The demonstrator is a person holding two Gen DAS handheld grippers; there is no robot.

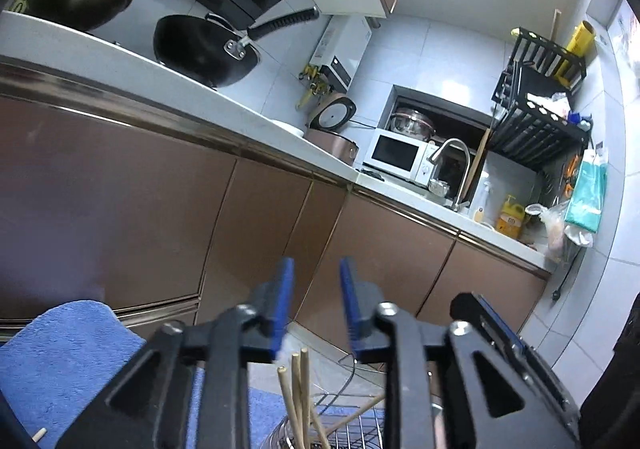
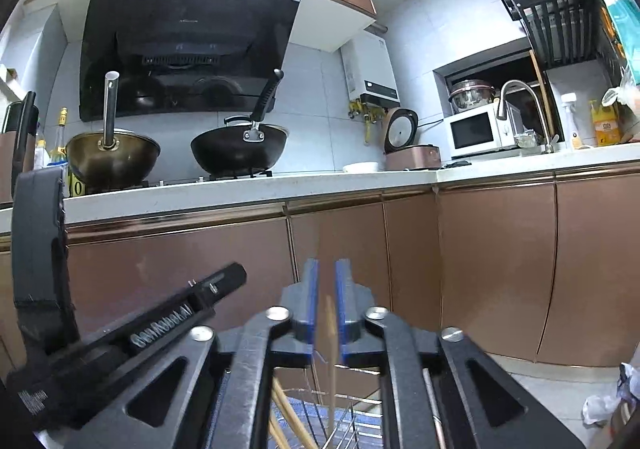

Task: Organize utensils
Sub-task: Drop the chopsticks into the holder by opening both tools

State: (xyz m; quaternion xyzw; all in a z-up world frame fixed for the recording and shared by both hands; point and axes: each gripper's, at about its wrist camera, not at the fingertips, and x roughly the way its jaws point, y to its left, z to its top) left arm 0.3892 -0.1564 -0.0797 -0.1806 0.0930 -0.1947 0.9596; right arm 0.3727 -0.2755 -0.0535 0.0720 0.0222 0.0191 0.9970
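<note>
Wide view first: a narrow kitchen, with a black range hood [image 2: 188, 49] up at the far left and a long run of brown cabinets [image 2: 496, 269] under a white counter [image 2: 360, 185] stretching across to the right. Both grippers sit low and near, below counter height and pointing roughly level at those doors. That makes sense if the job is happening on the surface right under them. Down at the near left is a blue towel [image 1: 72, 361], probably laid out as the work mat. Just right of it is a wire rack [image 2: 352, 421], which looks like the sorting spot for the utensils. Now the left gripper [image 1: 316, 269]: its blue pads stand clearly apart with nothing between the tips, and it touches nothing I can see. Directly beneath it a bundle of wooden chopsticks [image 1: 298, 389] stands upright in the rack, tops just short of the pads. The right gripper [image 2: 327, 269] is only slightly parted, a narrow slot. A single chopstick [image 2: 330, 329] shows as a blurred upright streak inside that slot, with daylight beside it. So I read it as loose between the pads rather than pinched, aimed down at the rack. One last small thing: a pale stick end [image 1: 40, 433] lies on the towel, likely yet to be collected.
</note>
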